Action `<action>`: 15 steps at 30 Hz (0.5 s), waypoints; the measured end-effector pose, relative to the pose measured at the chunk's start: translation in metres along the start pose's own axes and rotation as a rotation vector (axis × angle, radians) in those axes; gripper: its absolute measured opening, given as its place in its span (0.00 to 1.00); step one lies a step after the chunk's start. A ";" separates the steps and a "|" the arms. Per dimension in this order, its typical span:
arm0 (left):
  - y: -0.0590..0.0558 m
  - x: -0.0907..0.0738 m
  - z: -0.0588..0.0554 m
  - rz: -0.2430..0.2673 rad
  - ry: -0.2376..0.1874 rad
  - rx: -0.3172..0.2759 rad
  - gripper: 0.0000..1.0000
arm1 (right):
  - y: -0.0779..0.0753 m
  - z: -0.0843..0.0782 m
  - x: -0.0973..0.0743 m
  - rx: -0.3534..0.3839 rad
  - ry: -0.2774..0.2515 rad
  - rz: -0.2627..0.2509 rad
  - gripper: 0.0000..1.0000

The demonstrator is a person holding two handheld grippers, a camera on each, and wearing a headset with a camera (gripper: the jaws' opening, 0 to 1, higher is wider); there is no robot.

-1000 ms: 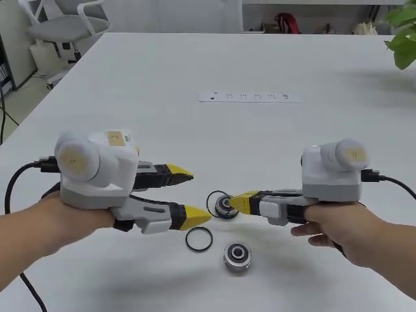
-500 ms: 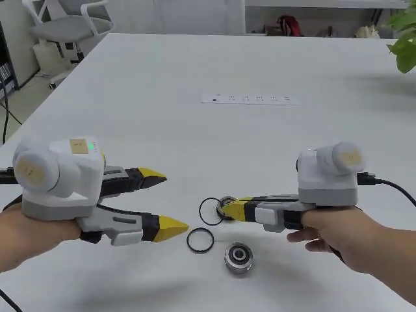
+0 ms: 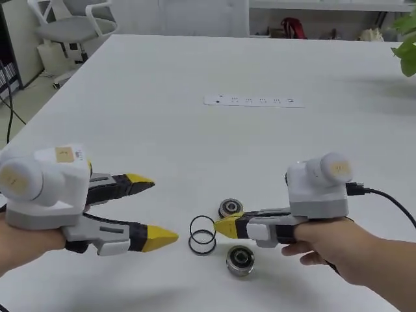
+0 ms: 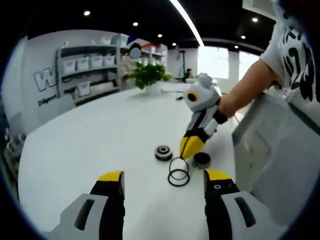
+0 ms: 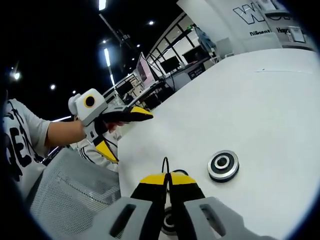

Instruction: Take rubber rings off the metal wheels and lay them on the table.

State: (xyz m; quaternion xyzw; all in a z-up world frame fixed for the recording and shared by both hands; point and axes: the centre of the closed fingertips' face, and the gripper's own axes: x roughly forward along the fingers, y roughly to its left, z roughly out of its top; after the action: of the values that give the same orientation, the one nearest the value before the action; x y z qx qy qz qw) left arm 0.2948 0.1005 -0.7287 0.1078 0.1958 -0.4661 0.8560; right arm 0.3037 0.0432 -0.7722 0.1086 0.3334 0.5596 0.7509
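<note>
Rubber ring [image 3: 203,226] is being pinched between the closed fingers of the right gripper [image 3: 220,227], just beside a second ring [image 3: 201,245] on the tabletop [image 3: 260,143], near the farther metal wheel [image 3: 230,208] and the nearer metal wheel [image 3: 240,258]. The fingers of the left gripper [image 3: 162,210] are being held wide apart.

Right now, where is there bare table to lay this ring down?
Bare table stretches from the power strip to the upper wheel. Crowded at the right gripper: its held ring, the lying ring and the lower wheel sit close.
</note>
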 end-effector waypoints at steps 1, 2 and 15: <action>0.000 0.000 0.000 -0.001 0.001 0.002 0.65 | 0.001 -0.001 0.001 0.006 0.003 0.006 0.00; 0.000 -0.001 -0.001 -0.002 0.002 0.003 0.66 | 0.001 -0.002 0.002 0.008 0.005 0.009 0.00; -0.001 -0.003 -0.007 -0.005 0.018 0.008 0.66 | 0.014 -0.012 0.017 0.025 0.046 0.050 0.00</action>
State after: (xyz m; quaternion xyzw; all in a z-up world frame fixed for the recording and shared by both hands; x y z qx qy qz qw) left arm 0.2909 0.1052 -0.7341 0.1151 0.2019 -0.4680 0.8526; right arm 0.2883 0.0608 -0.7804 0.1133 0.3546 0.5765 0.7274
